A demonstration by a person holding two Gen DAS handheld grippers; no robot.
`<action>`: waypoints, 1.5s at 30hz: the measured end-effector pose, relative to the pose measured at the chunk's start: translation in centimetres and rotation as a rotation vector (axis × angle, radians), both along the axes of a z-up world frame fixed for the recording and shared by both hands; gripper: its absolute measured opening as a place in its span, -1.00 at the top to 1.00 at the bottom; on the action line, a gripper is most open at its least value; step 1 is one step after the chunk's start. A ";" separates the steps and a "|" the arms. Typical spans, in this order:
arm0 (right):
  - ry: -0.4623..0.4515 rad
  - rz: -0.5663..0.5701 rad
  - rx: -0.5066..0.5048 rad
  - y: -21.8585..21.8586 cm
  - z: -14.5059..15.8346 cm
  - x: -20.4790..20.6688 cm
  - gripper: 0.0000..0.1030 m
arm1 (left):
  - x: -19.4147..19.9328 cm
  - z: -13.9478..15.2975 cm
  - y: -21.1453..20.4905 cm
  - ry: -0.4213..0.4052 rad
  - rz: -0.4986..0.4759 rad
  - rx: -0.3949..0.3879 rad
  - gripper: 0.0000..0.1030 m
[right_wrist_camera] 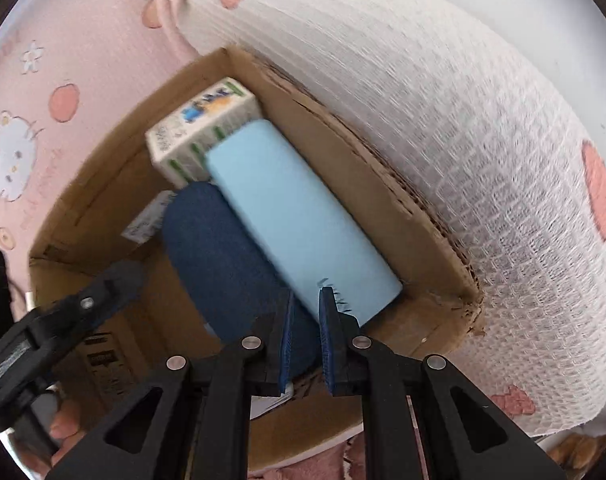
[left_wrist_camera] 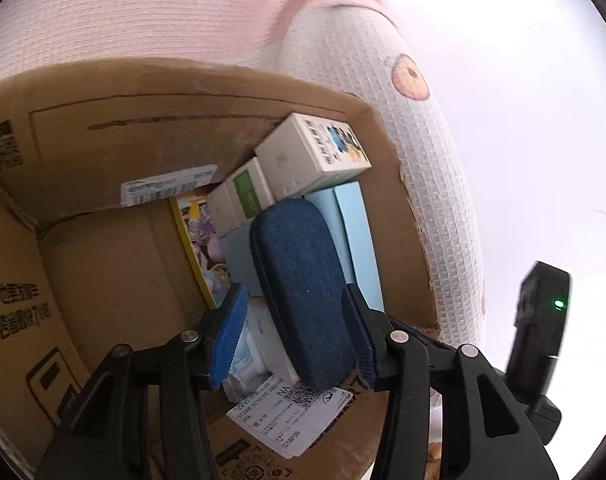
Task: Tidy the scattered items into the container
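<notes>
Cardboard box (left_wrist_camera: 115,132): matt brown corrugated board, rough torn edge on one wall, glossy paper labels stuck on. Dark blue case (left_wrist_camera: 303,288): woven denim-like cloth, matt, fine grain; pale blue box (right_wrist_camera: 299,216) beside it is smooth matt card, and the white carton (left_wrist_camera: 315,152) is printed card with a slight sheen. Left hand-held gripper (left_wrist_camera: 295,336): black plastic arms, faintly glossy, bright metal rivets, ribbed blue rubbery pads (left_wrist_camera: 231,332); bedding (right_wrist_camera: 443,128) around the box is waffle-textured cloth, white and pink.
</notes>
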State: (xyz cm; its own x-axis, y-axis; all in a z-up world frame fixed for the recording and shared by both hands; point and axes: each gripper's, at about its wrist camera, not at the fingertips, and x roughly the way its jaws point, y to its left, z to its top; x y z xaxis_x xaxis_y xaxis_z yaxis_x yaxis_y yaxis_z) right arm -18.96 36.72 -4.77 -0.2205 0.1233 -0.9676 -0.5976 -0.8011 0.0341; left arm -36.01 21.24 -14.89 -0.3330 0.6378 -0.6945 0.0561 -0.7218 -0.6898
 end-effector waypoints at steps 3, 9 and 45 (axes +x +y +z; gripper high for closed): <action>-0.013 0.018 0.070 0.4 -0.4 0.2 0.83 | -0.9 -2.8 1.4 -0.002 -0.011 -0.019 -0.03; 0.039 0.062 0.059 0.1 1.0 1.8 0.82 | -0.8 -1.9 2.3 0.090 -0.044 -0.105 -0.19; 0.313 0.228 0.279 -23.0 14.5 15.2 0.52 | 25.4 11.5 -7.5 0.633 0.018 -0.429 -0.29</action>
State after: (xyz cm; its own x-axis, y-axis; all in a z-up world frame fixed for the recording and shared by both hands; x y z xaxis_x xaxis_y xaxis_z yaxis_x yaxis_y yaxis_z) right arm -3.77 13.71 9.76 -0.5477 0.2834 -0.7872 -0.4007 -0.9148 -0.0506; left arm -10.59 13.74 -3.37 -0.7581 0.3457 -0.5530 -0.2421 -0.9365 -0.2536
